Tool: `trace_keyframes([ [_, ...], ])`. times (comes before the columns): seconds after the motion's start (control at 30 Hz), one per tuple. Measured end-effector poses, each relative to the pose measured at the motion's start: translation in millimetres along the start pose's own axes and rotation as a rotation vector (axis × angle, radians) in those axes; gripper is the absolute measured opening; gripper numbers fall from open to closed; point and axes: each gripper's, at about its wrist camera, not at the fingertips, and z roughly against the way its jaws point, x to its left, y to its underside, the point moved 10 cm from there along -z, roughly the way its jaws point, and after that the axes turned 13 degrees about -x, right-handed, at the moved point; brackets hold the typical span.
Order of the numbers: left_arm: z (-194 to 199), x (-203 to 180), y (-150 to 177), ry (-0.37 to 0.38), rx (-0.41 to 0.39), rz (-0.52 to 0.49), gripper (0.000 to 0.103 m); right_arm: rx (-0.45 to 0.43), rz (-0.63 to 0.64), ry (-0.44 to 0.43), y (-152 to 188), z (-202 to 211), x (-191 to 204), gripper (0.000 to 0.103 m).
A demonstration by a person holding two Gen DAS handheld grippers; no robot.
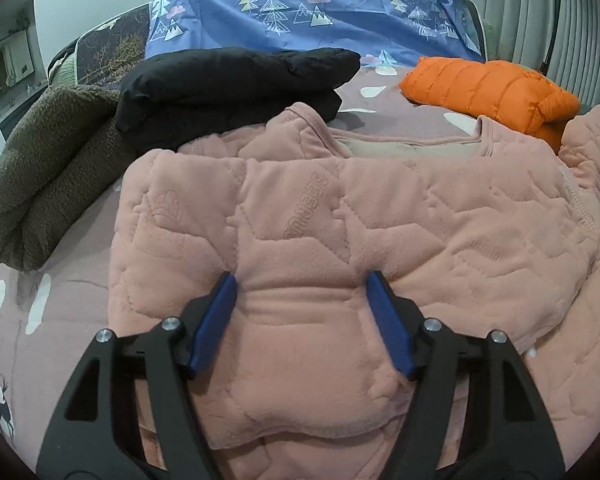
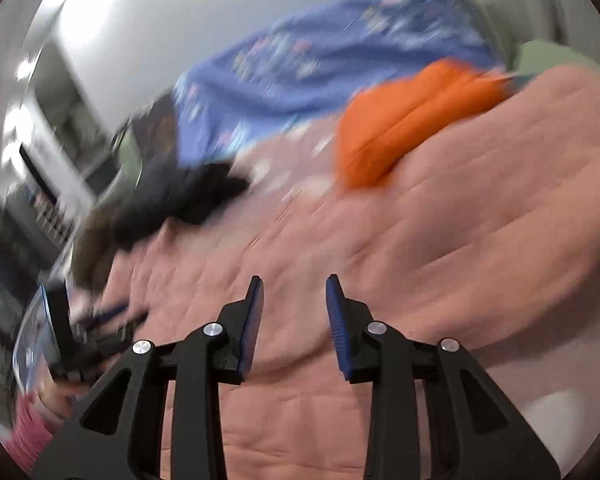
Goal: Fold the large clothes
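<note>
A large pink quilted fleece jacket [image 1: 380,216] lies spread on the bed, collar toward the far side. My left gripper [image 1: 302,280] is open, its blue pads pressed onto the jacket's near part with fabric bunched between them. The right wrist view is motion-blurred. There my right gripper [image 2: 294,280] is open and empty just above the pink jacket [image 2: 440,232]. The left gripper [image 2: 96,332] shows at the left edge of that view, low over the jacket.
A folded black jacket [image 1: 236,92], a brown fleece [image 1: 48,176] and a folded orange puffer jacket [image 1: 488,92] lie on the pink bed sheet [image 1: 24,320] behind and beside the pink jacket. A blue tree-print pillow [image 1: 312,8] stands at the headboard.
</note>
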Motion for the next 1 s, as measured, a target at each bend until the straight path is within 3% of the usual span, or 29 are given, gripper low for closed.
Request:
trace_keyframes([
  [0.1, -3, 4, 4, 0.0, -0.001, -0.002, 0.07, -0.117, -0.113, 0.167, -47, 35, -82, 0.043],
  [0.17, -3, 4, 4, 0.0, -0.001, -0.002, 0.07, -0.183, -0.267, 0.255, -71, 58, -147, 0.043],
  [0.3, -5, 3, 3, 0.001, -0.001, -0.002, 0.07, -0.226, -0.584, 0.266, -85, 74, -238, 0.055],
  [0.4, -4, 3, 3, 0.001, -0.001, -0.002, 0.07, -0.242, -0.648, 0.275, -88, 73, -260, 0.066],
  [0.53, -4, 3, 3, 0.001, -0.001, -0.002, 0.07, -0.228, -0.666, 0.242, -91, 64, -258, 0.068],
  [0.57, -4, 3, 3, 0.001, -0.001, -0.001, 0.07, -0.231, -0.651, 0.243, -92, 64, -255, 0.058],
  [0.6, -4, 3, 3, 0.001, -0.001, -0.001, 0.07, -0.237, -0.623, 0.258, -97, 63, -251, 0.042],
  [0.7, -4, 3, 3, 0.001, -0.002, -0.001, 0.07, -0.267, -0.549, 0.308, -108, 72, -241, 0.013],
  [0.8, -4, 3, 3, 0.004, -0.003, 0.002, 0.07, -0.3, -0.536, 0.28, -117, 79, -225, 0.011],
  [0.93, -4, 2, 2, 0.01, -0.005, 0.009, 0.07, -0.309, -0.383, 0.166, -136, 73, -146, 0.01],
  [1.0, -3, 3, 2, 0.013, -0.006, 0.011, 0.07, -0.286, -0.264, 0.092, -135, 63, -88, 0.01],
])
